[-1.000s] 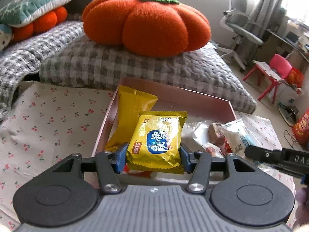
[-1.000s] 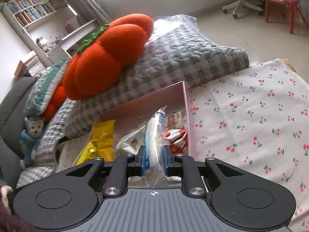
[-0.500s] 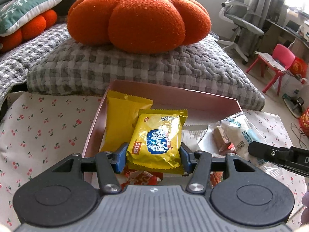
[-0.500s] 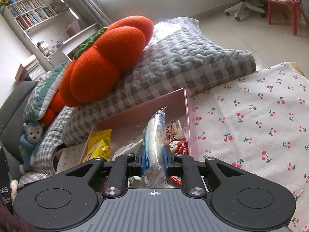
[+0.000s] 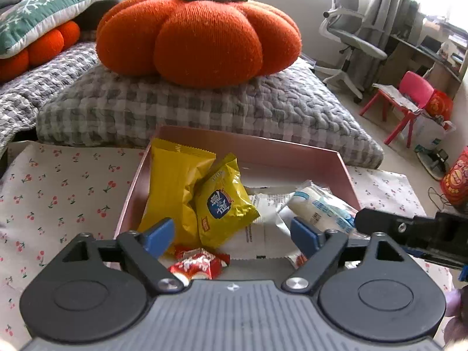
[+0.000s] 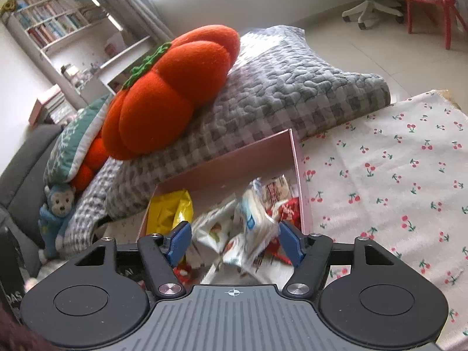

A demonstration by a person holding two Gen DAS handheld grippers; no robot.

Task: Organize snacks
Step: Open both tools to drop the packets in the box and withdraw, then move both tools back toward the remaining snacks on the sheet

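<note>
**Both grippers opening over the pink box, snacks inside**

My left gripper (image 5: 232,235): jaws spreading, blue pads clear of everything. The small yellow snack pack (image 5: 223,204) sits between them, tilted, leaning on the bigger yellow bag (image 5: 172,187) in the pink box (image 5: 263,152). Not gripped. A red-and-white candy wrapper (image 5: 199,264) lies just under the left pad area, at the near edge of the box.

My right gripper (image 6: 234,241): jaws also spreading. The white-and-blue packet (image 6: 254,222) is between the pads, blurred, no pad pressing on it.

Left view only: blue round label on the small yellow pack with white characters, too small for me to read; the white-and-blue packet (image 5: 321,209) lying on white wrappers at the box's right side, with the black tip of my right gripper (image 5: 409,231) right beside it; office chair (image 5: 354,44), pink child's chair (image 5: 406,99), red bag on the floor.

Right view only: bookshelf (image 6: 55,26) at the back, blue monkey plush (image 6: 57,213) beside the grey checked quilt (image 6: 278,87), more red wrappers against the box's right wall (image 6: 301,181), and a piece of the other gripper at far left with letters "DAS".

Around, both views: box sits on the cherry-print cloth (image 6: 395,175) over the desk, its far wall against the quilt. Orange pumpkin cushion (image 5: 199,38) on top of the quilt, right behind the box. Green leaf-pattern pillow (image 5: 35,17) further left.
</note>
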